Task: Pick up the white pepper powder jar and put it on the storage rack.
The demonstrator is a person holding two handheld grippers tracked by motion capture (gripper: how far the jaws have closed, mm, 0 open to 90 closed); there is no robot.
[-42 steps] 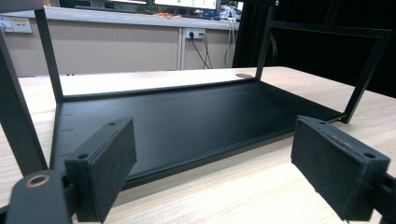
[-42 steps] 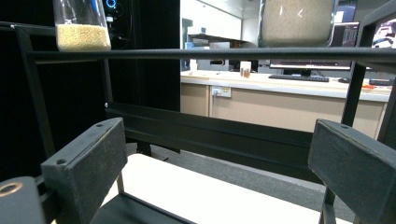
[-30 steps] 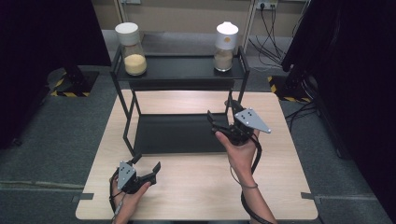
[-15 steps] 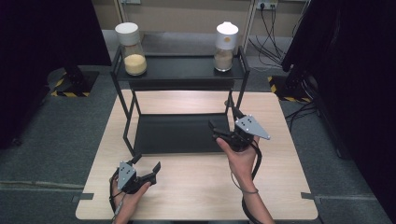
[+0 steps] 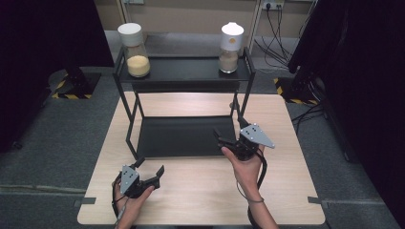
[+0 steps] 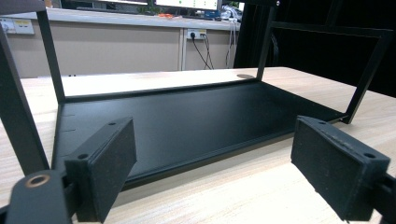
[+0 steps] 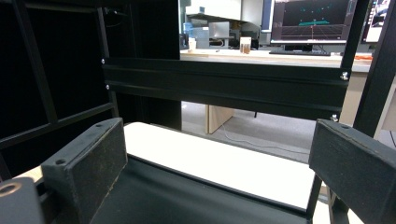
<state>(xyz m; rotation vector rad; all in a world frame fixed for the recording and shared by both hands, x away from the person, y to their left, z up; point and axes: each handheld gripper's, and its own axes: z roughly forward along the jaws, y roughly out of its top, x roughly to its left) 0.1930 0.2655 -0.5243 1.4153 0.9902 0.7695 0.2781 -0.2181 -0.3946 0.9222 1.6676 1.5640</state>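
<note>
- On the upper shelf of the black rack, at the far side of the counter, stand two jars: one with yellow filling at the left end, one with brown filling at the right end.
- Right tongs hover at the front right corner of the rack's lower tray, jaws wide and empty, aimed under the upper shelf.
- Brown-filled jar lies ahead of and above the right tongs, upright, well apart from them.
- Left tongs sit low over the counter near the front edge, jaws wide, empty.
- Right hand is the nearer one to either jar; judging by this, a reach up and forward to the brown-filled jar seems likeliest.
</note>
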